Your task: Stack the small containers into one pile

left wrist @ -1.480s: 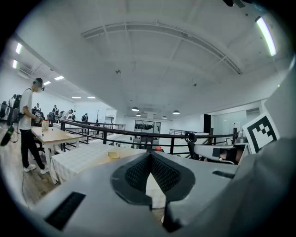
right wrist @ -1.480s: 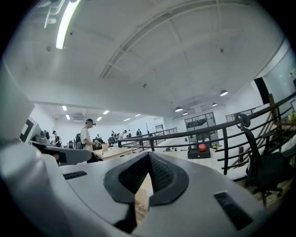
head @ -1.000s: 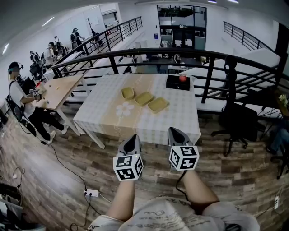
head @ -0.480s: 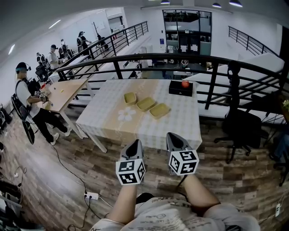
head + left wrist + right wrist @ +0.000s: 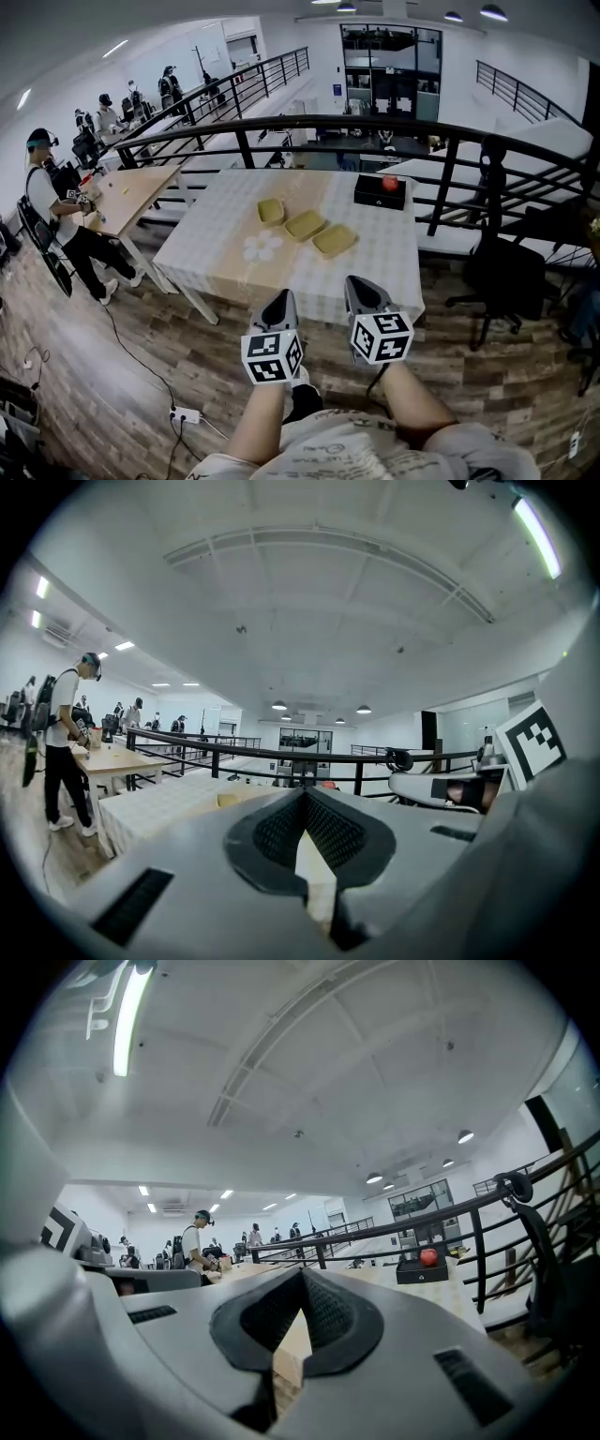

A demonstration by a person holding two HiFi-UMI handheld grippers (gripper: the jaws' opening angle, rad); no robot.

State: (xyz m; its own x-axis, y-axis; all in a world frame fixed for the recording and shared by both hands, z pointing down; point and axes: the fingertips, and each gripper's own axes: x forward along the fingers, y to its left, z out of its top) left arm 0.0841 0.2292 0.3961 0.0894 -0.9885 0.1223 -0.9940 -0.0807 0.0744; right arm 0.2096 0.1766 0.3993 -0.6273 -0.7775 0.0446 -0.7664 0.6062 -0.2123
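Three small yellow-green containers lie in a diagonal row on the checked tablecloth: a small one (image 5: 270, 210), a middle one (image 5: 305, 224) and a near-right one (image 5: 335, 240). They sit side by side, apart from the grippers. My left gripper (image 5: 278, 300) and right gripper (image 5: 361, 287) hover side by side over the floor, short of the table's near edge. Both are shut with nothing between the jaws. In the left gripper view the jaws (image 5: 302, 795) meet at the tip; the right gripper view shows the same (image 5: 302, 1275).
The table (image 5: 216, 253) stands against a black railing (image 5: 441, 141). A black box (image 5: 379, 193) with a red ball (image 5: 390, 184) on it sits at the table's far right. A black office chair (image 5: 506, 272) is to the right, a wooden desk (image 5: 131, 187) with a person (image 5: 52, 211) to the left.
The view has drawn slightly nearer the table and shifted; the containers sit a little lower in the picture. Both grippers stay shut and side by side.
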